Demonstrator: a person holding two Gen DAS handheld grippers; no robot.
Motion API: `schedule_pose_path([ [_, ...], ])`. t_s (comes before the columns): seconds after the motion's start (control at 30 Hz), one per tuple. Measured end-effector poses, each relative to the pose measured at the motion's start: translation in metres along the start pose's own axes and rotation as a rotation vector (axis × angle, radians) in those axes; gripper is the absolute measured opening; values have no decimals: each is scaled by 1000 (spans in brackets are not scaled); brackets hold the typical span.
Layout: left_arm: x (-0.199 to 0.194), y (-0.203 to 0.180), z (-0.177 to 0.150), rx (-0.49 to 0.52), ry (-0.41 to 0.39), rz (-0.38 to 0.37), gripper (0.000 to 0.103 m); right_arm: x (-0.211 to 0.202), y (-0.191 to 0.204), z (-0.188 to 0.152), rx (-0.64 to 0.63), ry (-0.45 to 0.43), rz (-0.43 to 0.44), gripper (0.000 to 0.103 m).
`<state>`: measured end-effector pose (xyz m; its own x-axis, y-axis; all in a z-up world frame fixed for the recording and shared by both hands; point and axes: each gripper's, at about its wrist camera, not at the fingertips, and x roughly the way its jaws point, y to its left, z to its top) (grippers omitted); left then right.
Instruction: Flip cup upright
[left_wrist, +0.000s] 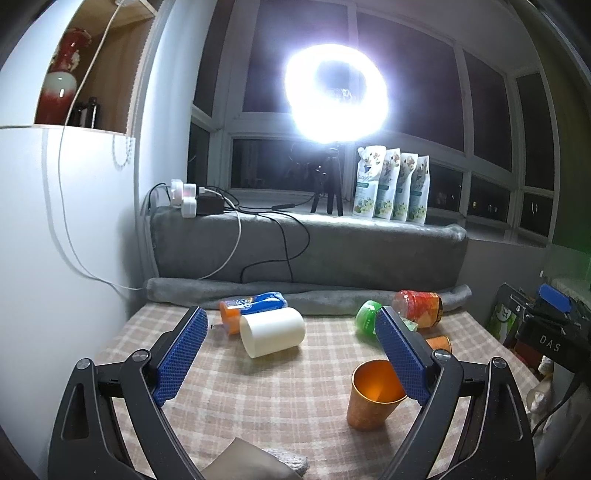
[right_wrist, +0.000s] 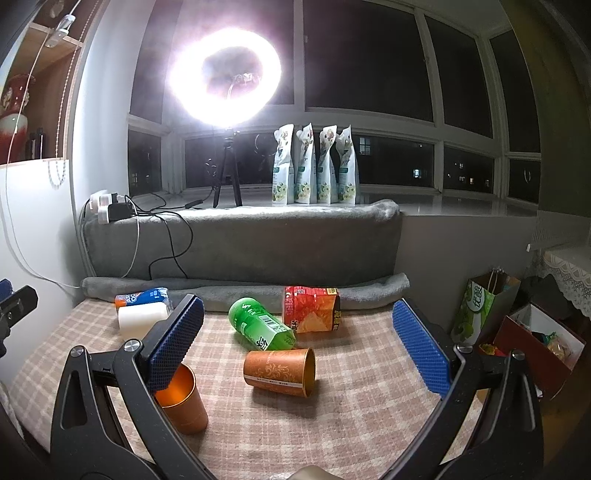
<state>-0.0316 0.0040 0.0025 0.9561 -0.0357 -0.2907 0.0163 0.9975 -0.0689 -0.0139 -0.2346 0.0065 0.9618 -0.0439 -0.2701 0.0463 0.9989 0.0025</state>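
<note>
A white cup (left_wrist: 272, 331) lies on its side on the checked cloth, ahead of my open, empty left gripper (left_wrist: 291, 354); it also shows in the right wrist view (right_wrist: 142, 318). An orange cup (left_wrist: 373, 395) stands upright by the left gripper's right finger; it shows behind the right gripper's left finger (right_wrist: 183, 400). A second orange cup (right_wrist: 280, 372) lies on its side, mouth to the right, ahead of my open, empty right gripper (right_wrist: 295, 350); only its edge (left_wrist: 439, 343) shows in the left wrist view.
A green bottle (right_wrist: 264, 329), a red-orange snack can (right_wrist: 312, 310) and a blue-orange bottle (left_wrist: 253, 304) lie at the back of the cloth. A grey rolled blanket (right_wrist: 243, 286) borders it. A ring light (right_wrist: 223, 77) on a tripod and pouches (right_wrist: 316, 166) stand on the sill. Bags (right_wrist: 480, 306) sit right.
</note>
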Motion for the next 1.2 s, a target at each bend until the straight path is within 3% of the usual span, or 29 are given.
schedule_pose_path([
  [1.2, 2, -9, -1, 27, 17, -1, 92, 0, -1, 1, 1, 3, -1, 103],
])
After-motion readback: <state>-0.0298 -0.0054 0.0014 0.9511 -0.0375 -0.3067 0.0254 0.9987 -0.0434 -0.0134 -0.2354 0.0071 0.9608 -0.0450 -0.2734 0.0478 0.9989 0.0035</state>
